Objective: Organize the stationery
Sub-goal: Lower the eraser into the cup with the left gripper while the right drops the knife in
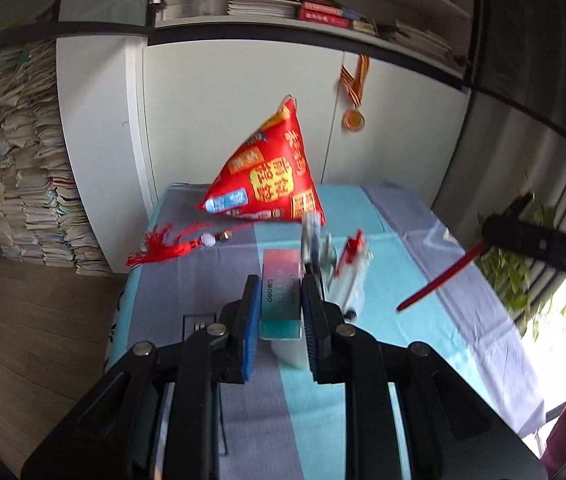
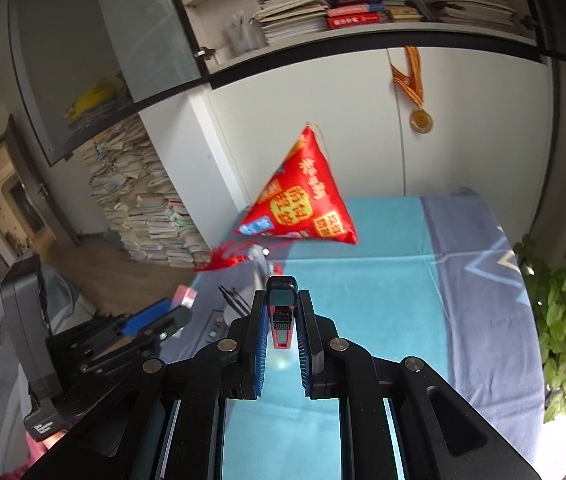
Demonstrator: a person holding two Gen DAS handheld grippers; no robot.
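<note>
My left gripper (image 1: 281, 281) is shut on a small pink-to-teal box (image 1: 283, 316), held above the table. The same gripper (image 2: 163, 322) and its box (image 2: 185, 295) show at the left of the right wrist view. My right gripper (image 2: 281, 294) is shut on a red and black utility knife (image 2: 281, 322), also lifted. In the left wrist view that gripper (image 1: 495, 226) reaches in from the right, the red knife (image 1: 439, 280) sticking out below it. Blurred white, blue and red stationery (image 1: 347, 272) stands just past the box. Black pens (image 2: 235, 300) stick up near the left gripper.
The table wears a blue and lilac cloth (image 1: 403, 320). A red pyramid-shaped cushion (image 1: 271, 176) with a red tassel (image 1: 163, 244) sits at its far end against white cabinet doors. A medal (image 1: 353, 119) hangs there. Stacked books (image 1: 23, 184) stand left, a plant (image 2: 563, 320) right.
</note>
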